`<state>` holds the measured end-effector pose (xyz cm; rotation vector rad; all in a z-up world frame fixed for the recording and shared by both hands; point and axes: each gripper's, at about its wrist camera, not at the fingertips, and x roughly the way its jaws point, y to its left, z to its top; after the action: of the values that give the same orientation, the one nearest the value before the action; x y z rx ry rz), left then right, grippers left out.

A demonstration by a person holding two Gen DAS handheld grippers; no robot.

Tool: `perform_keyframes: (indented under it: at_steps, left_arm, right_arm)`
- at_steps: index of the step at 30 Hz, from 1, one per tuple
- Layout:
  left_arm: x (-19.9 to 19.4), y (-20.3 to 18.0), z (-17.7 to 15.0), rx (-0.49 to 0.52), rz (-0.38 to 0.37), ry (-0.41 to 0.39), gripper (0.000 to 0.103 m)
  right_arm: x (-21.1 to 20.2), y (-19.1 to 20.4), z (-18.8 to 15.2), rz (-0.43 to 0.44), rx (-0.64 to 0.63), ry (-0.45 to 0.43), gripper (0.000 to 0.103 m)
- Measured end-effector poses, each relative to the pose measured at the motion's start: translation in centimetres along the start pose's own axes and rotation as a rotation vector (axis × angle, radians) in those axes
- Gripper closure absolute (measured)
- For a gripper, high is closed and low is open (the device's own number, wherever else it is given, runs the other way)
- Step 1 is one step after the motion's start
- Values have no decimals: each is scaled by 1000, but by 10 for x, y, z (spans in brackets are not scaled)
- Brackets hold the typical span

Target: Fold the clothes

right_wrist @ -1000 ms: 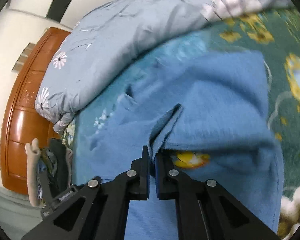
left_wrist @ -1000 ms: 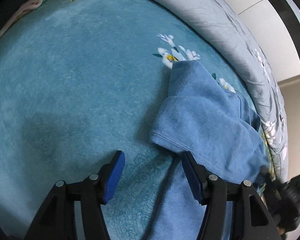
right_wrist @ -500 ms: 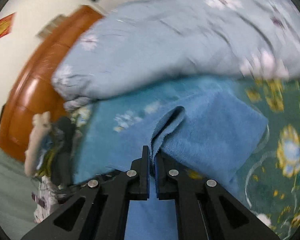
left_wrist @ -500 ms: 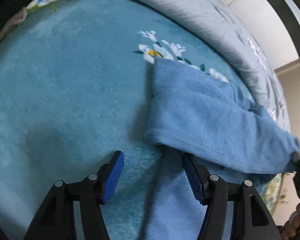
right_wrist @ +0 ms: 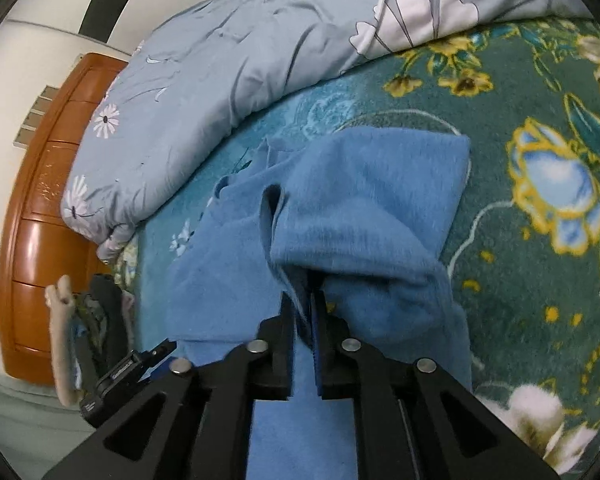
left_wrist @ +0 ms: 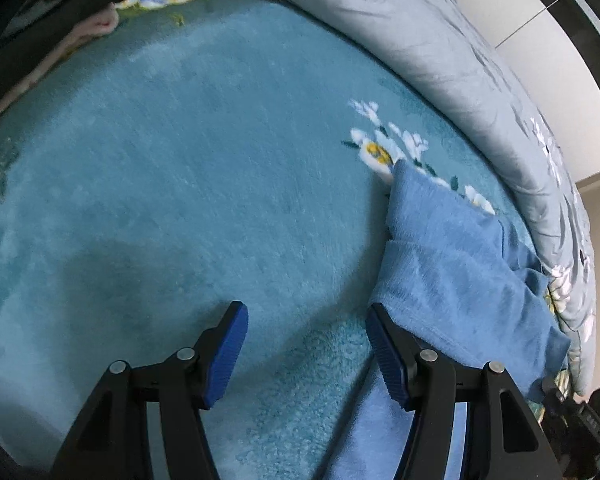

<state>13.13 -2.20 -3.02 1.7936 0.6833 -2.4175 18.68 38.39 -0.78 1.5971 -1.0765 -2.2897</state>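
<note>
Blue fleece garment (right_wrist: 364, 216): lying part-folded on the teal plush blanket (left_wrist: 180, 184), toward the side where the grey floral quilt (left_wrist: 440, 40) is heaped along the bed's edge. One flap is doubling back over the layer beneath; its long axis is running away from you toward the quilt.

Right gripper (right_wrist: 305, 300): you are pinching a raised ridge of that fleece between nearly closed fingers, the cloth bunching up out of the jaws and draping off to either side.

Left gripper (left_wrist: 306, 344): you are holding it spread wide and empty, low over the blanket. Its right-hand blue pad (left_wrist: 384, 356) is sitting just at the garment's hemmed edge (left_wrist: 432, 330); whether it is touching is hard to tell. The fleece is lying wholly to the right of this gripper, none of it between the fingers.

Judgement: the right hand is the one carrying the fold, and the left is needing to shift rightward before it can take the near hem.
</note>
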Motion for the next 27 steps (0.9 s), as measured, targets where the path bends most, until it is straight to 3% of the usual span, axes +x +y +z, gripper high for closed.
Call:
perform_keyframes:
  at_steps: [2,7,9,10,11,15,20,23,27]
  left_arm:
    - [-11,0,-1,17,-3,-38,38]
    - [-29,-19,-4,132,-57,-112,38]
    - [-30,-35,-5,204,-90,-123,38]
    - [-33,-42,-8,243,-112,-126,38]
    - [-36,-50,-12,283,-133,-128,38]
    - [-40,-98,-39,546,-180,-142,38]
    - [-35,-143,-89,851,-173,-118,38]
    - [-30,-154,-99,899,-147,-146,38]
    - [-25,-145,-87,803,-162,-146,38]
  right_arm:
    - [-1,1,-5,3,-5,-6,76]
    - [5,-1,-6,15,12,-36,76]
    - [2,3,-5,28,21,-63,83]
    - [1,6,-5,31,18,-66,99]
    - [1,11,-5,23,1,-55,99]
    - [-9,42,-6,29,-110,-49,100]
    - [-15,68,-1,134,-112,-37,100]
    - [-9,86,-3,178,-133,-5,100]
    - [-3,104,-9,205,-157,36,99]
